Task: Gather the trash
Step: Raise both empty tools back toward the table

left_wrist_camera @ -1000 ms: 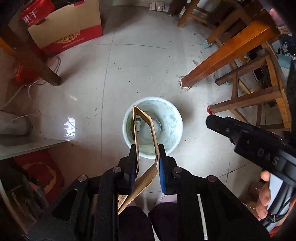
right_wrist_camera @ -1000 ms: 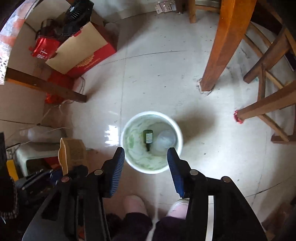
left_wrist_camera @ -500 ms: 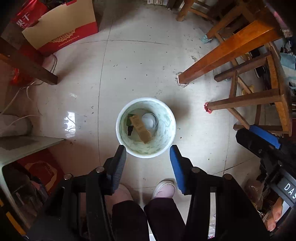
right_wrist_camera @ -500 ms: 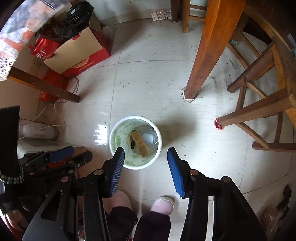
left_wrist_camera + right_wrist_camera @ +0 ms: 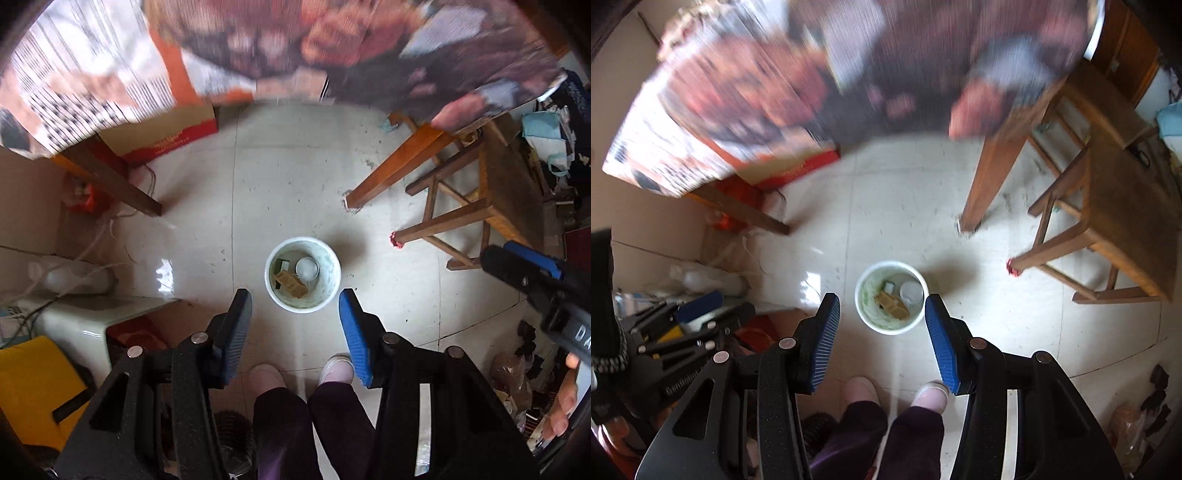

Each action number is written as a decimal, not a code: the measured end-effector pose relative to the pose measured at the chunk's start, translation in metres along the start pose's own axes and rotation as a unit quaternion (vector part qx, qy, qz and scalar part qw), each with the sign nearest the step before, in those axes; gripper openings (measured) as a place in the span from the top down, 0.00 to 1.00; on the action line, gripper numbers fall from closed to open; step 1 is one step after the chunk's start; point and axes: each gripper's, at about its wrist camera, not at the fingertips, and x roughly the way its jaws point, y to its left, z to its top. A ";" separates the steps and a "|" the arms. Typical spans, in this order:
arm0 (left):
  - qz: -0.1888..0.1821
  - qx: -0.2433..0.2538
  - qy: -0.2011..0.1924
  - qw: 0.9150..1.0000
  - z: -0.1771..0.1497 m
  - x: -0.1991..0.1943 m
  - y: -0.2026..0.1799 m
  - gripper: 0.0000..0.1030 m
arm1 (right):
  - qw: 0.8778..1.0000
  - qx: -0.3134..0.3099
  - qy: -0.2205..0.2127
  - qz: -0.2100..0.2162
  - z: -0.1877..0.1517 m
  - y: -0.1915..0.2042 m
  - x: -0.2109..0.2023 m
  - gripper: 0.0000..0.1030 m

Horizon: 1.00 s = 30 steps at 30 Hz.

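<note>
A white trash bin (image 5: 325, 295) stands on the tiled floor, far below both grippers; it also shows in the right wrist view (image 5: 882, 325). Inside lie a brown cardboard box (image 5: 291, 282), a small dark green bottle (image 5: 282, 266) and a clear plastic cup (image 5: 307, 267). The box (image 5: 892, 305) shows in the right wrist view too. My left gripper (image 5: 295, 321) is open and empty, high above the bin. My right gripper (image 5: 882, 328) is open and empty, also high above it, and appears at the right in the left wrist view (image 5: 524, 273).
A table with a patterned cloth (image 5: 258, 48) fills the top, blurred. Wooden table legs (image 5: 391, 173) and a wooden stool (image 5: 480, 206) stand right of the bin. A red and tan box (image 5: 162, 133) is under the table. White stool and clutter (image 5: 81, 321) at left. The person's feet (image 5: 295, 373) are below the bin.
My left gripper opened and dropped the cardboard box into the bin. Both grippers have since risen well above the bin, up to the table top.
</note>
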 end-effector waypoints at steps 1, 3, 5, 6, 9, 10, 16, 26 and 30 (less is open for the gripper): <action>0.000 0.003 -0.007 1.000 0.000 -0.017 -0.001 0.53 | 1.000 0.000 -0.009 0.001 0.002 0.004 -0.016 0.57; -0.002 0.009 -0.024 1.000 -0.001 -0.055 -0.004 0.53 | 1.000 -0.002 -0.027 0.002 0.005 0.011 -0.047 0.57; -0.003 0.015 -0.042 0.999 -0.002 -0.089 -0.007 0.53 | 0.999 -0.006 -0.051 0.004 0.005 0.020 -0.079 0.57; -0.004 0.017 -0.052 0.998 -0.003 -0.109 -0.009 0.53 | 0.998 -0.009 -0.063 0.004 0.005 0.025 -0.094 0.57; -0.007 0.022 -0.080 0.996 -0.007 -0.160 -0.014 0.53 | 0.994 -0.022 -0.103 -0.005 -0.002 0.044 -0.144 0.57; -0.009 0.025 -0.090 0.996 -0.009 -0.176 -0.014 0.53 | 0.993 -0.027 -0.116 -0.006 -0.005 0.050 -0.160 0.57; -0.012 0.043 -0.145 0.988 -0.023 -0.259 -0.008 0.52 | 0.982 -0.045 -0.183 -0.005 -0.017 0.081 -0.237 0.50; -0.024 0.071 -0.266 0.961 -0.037 -0.371 0.001 0.38 | 0.953 -0.040 -0.297 -0.031 -0.034 0.116 -0.321 0.43; -0.026 0.083 -0.313 0.946 -0.040 -0.400 0.007 0.22 | 0.941 -0.035 -0.334 -0.050 -0.041 0.124 -0.338 0.27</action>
